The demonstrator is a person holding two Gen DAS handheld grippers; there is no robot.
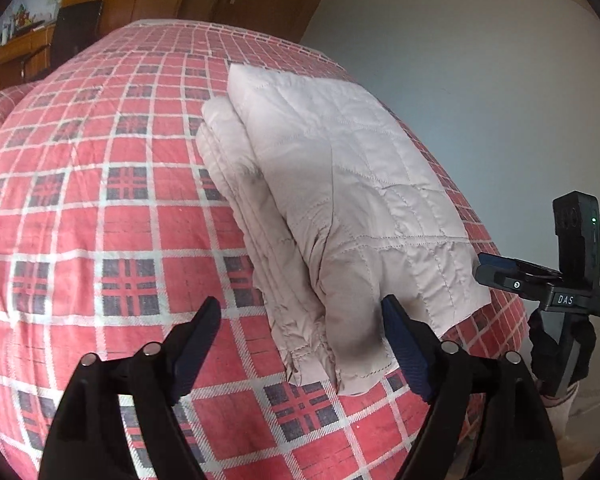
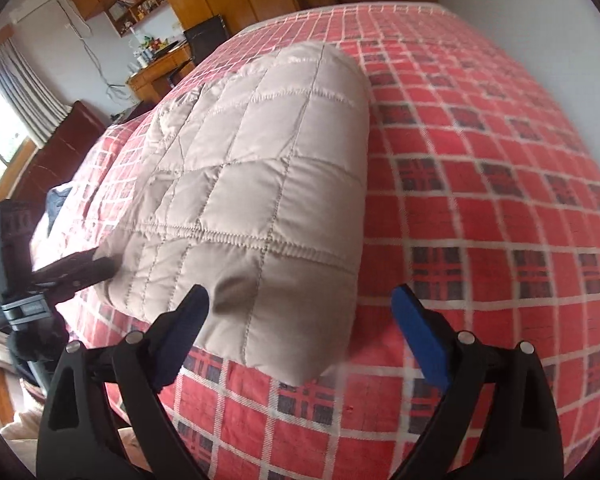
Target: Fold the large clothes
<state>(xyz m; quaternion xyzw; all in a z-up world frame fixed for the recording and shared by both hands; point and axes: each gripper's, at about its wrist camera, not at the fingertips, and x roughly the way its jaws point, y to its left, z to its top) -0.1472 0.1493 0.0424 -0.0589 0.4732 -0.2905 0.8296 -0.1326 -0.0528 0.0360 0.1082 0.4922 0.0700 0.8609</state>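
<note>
The quilted beige garment (image 1: pixel 332 184) lies on the bed (image 1: pixel 100 208), already folded into a thick oblong bundle with several layers stacked at one long side. It sits near the side of the bed that runs along the white wall (image 1: pixel 480 80), probably so that the person can reach it from the near edge.

The left gripper (image 1: pixel 300 344) hovers just in front of the near end of the bundle, its jaws spread wide and holding nothing; one jaw is at the corner of the cloth, but whether it touches cannot be told. The right gripper (image 2: pixel 300 328) is at the other near corner, jaws also wide apart and empty, with one jaw close against the fabric. This placement suggests that the fold is finished, or that the two corners are about to be taken for one more fold.

The near end of the bundle hangs a little loose and uneven, while the top panel is smooth. Much free checked cover remains on the side away from the wall, so there is room to turn or slide the bundle there; toward the wall the room is small.
</note>
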